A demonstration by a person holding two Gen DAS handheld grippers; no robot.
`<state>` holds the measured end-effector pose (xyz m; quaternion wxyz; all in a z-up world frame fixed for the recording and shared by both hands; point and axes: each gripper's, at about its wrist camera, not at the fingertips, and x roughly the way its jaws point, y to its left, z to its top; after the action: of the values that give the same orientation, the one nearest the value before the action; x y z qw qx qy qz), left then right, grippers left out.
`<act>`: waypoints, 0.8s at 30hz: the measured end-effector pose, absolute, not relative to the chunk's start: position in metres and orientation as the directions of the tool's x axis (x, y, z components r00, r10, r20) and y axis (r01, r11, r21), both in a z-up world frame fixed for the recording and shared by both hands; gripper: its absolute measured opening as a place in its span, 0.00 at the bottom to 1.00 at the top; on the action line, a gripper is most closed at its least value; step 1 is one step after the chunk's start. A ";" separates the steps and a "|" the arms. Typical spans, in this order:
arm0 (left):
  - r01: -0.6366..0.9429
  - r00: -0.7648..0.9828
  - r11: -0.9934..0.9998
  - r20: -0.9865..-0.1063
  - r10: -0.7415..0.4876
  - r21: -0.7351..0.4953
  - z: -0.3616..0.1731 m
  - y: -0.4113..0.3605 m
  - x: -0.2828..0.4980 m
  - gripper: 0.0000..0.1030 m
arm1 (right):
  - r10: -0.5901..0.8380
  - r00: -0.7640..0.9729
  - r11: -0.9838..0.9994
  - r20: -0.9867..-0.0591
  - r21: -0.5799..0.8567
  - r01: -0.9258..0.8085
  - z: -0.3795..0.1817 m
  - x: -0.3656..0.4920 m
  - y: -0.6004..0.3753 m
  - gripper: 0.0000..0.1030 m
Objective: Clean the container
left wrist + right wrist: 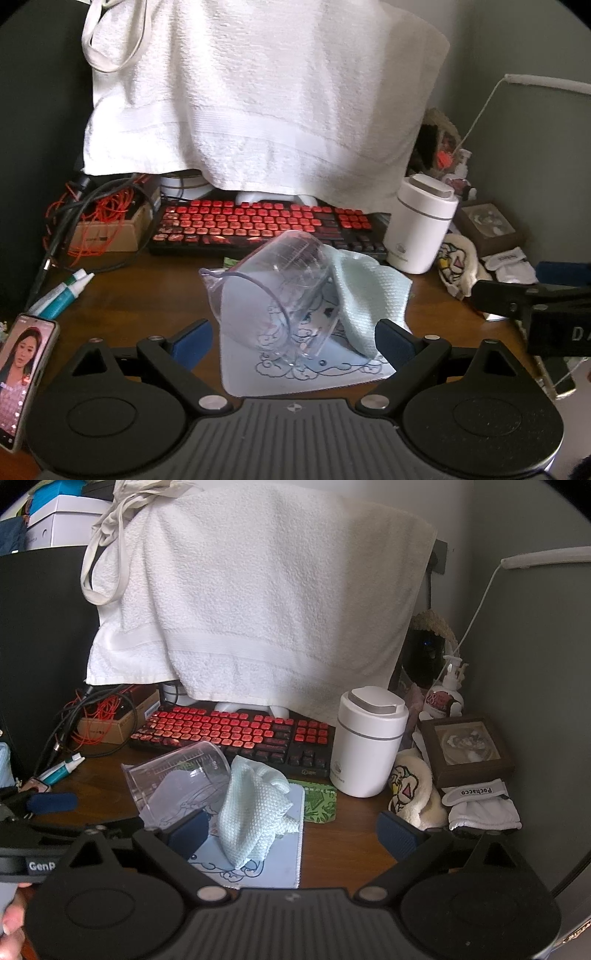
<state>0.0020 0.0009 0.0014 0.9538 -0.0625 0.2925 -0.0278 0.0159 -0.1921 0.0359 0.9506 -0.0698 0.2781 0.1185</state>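
A clear plastic measuring cup lies on its side on a pale blue printed mat, mouth toward the left. A mint-green cloth is crumpled against its right side. My left gripper is open, low over the mat, its blue-padded fingers spread wide on either side of the cup without touching it. In the right wrist view the cup sits left of the cloth on the mat. My right gripper is open just short of the cloth, holding nothing.
A red-lit keyboard lies behind the mat under a white towel draped over a monitor. A white lidded tumbler stands to the right, beside a plush and a framed box. A phone, a tube and cables lie to the left.
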 end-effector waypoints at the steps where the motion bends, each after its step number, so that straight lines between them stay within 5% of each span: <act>1: 0.020 0.828 0.990 -0.553 -0.096 -0.141 0.002 0.001 0.002 0.92 | 0.186 0.817 0.962 -0.545 -0.067 -0.264 0.036 0.016 -0.192 0.95; 24: 0.078 0.837 0.992 -0.534 -0.118 -0.096 -0.009 -0.013 0.008 0.93 | 0.186 0.817 0.961 -0.545 -0.071 -0.266 0.035 0.018 -0.191 0.95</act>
<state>0.0076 -0.0125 -0.0093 0.9577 -0.0352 0.2808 -0.0513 0.0182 -0.1906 0.0347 0.9505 -0.0724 0.2779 0.1189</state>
